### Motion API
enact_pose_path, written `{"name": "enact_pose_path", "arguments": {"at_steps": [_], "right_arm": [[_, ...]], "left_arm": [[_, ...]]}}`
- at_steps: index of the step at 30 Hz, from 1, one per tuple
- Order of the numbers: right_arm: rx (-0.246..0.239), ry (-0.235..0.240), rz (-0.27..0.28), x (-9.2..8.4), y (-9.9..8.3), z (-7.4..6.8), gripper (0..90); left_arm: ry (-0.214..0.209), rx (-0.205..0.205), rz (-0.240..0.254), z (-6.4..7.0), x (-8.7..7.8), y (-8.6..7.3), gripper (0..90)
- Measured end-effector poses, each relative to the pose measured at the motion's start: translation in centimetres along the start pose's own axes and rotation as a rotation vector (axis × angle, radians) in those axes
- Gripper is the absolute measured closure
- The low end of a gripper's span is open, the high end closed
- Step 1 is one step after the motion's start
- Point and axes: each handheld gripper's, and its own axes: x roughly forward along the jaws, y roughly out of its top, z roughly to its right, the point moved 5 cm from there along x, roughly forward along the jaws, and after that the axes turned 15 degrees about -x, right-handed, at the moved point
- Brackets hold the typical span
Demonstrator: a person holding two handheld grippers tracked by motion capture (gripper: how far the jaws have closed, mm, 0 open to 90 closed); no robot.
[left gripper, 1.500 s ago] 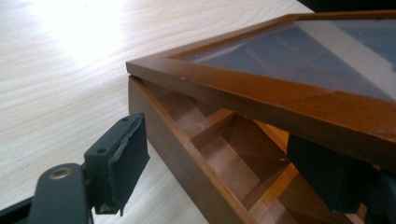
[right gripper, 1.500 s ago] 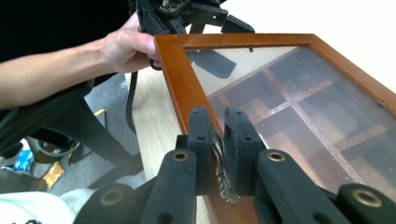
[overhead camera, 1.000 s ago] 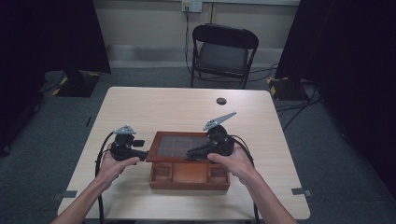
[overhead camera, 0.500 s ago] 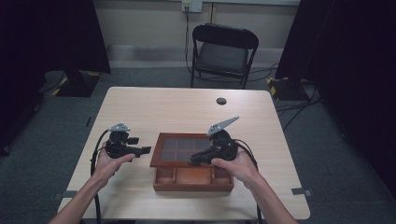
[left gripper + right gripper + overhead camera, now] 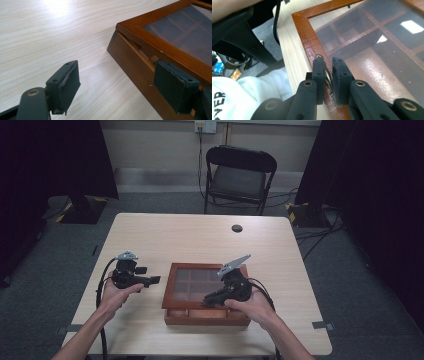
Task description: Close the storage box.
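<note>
A brown wooden box point(image 5: 205, 266) with a glass lid lies near the table's front edge. Its lid point(image 5: 305, 28) stands slightly ajar, leaving a strip of front compartments point(image 5: 205, 314) uncovered. My right gripper point(image 5: 207, 302) reaches over the lid's front edge and is shut on the small metal lid handle point(image 5: 327, 75); in the right gripper view the jaws point(image 5: 328, 62) pinch it from both sides. My left gripper point(image 5: 154, 280) stands open just left of the box. In the left gripper view its jaws point(image 5: 117, 82) face the box's side wall point(image 5: 132, 65), with nothing between them.
The box sits on a light wooden table point(image 5: 190, 235), with a small black round object point(image 5: 237, 227) near its far edge. A black folding chair point(image 5: 240, 172) stands beyond the table. Bare tabletop lies left of the box and behind it.
The lid has come down with my right gripper on its handle, so less of the front compartments shows. The left gripper has stayed almost still.
</note>
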Motion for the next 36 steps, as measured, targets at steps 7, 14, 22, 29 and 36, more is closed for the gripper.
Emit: {"name": "enact_pose_path", "arguments": {"at_steps": [7, 14, 22, 29, 36], "right_arm": [[0.002, 0.006, -0.017, 0.8, -0.4, -0.2, 81.9], [0.006, 0.021, -0.056, 2.3, -1.5, -0.1, 82.2], [0.017, 0.033, -0.095, 3.3, -2.3, -0.1, 82.2], [0.017, 0.021, -0.078, 3.7, -2.7, -0.1, 82.0], [0.081, -0.1, 0.04, 1.6, -2.1, 1.3, 58.0]], "left_arm": [[-0.006, 0.006, -0.014, 0.1, 0.1, -0.1, 21.0], [-0.007, -0.011, -0.005, 0.2, -0.1, 0.0, 21.3], [-0.009, -0.009, -0.013, 0.2, 0.0, 0.0, 21.3], [-0.011, -0.031, 0.003, 0.3, -0.2, 0.1, 21.9], [-0.008, -0.048, 0.019, 0.3, -0.5, 0.2, 22.0]]}}
